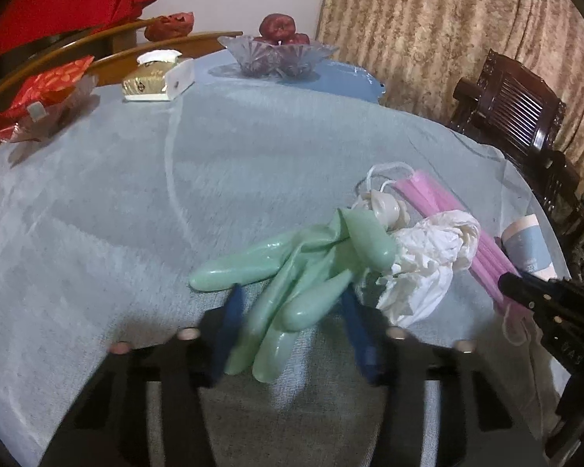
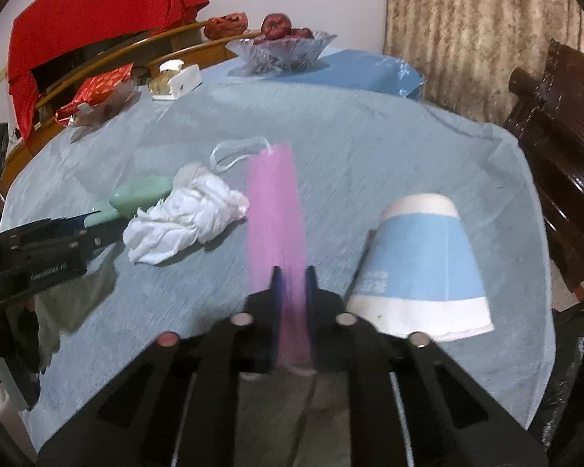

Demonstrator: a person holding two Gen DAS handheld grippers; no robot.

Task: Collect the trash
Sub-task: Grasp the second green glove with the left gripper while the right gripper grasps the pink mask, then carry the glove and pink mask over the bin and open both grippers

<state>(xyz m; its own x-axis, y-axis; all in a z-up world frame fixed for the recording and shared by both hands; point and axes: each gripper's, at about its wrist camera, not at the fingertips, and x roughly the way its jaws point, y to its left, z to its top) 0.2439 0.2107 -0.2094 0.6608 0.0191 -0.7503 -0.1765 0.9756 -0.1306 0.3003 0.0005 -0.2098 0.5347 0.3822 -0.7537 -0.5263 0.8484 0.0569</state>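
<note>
Pleated pink face mask [image 2: 275,210] pinched lengthwise between right gripper [image 2: 292,284] jaws.

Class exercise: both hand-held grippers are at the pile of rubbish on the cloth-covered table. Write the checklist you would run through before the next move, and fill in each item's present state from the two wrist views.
1. Right hand-held gripper closed on the pink face mask: ok, the mask's near end sits between its fingers.
2. Left hand-held gripper has the green rubber glove: not ok, the fingers straddle the glove but remain apart.
3. Crumpled white tissue free of both grippers: ok, it lies on the cloth.
4. Paper cup accounted for: ok, upside down on the table, untouched.
5. Mask ear loop clear of the tissue: cannot tell.
6. Trash bin within reach: cannot tell, none clearly in view.
</note>
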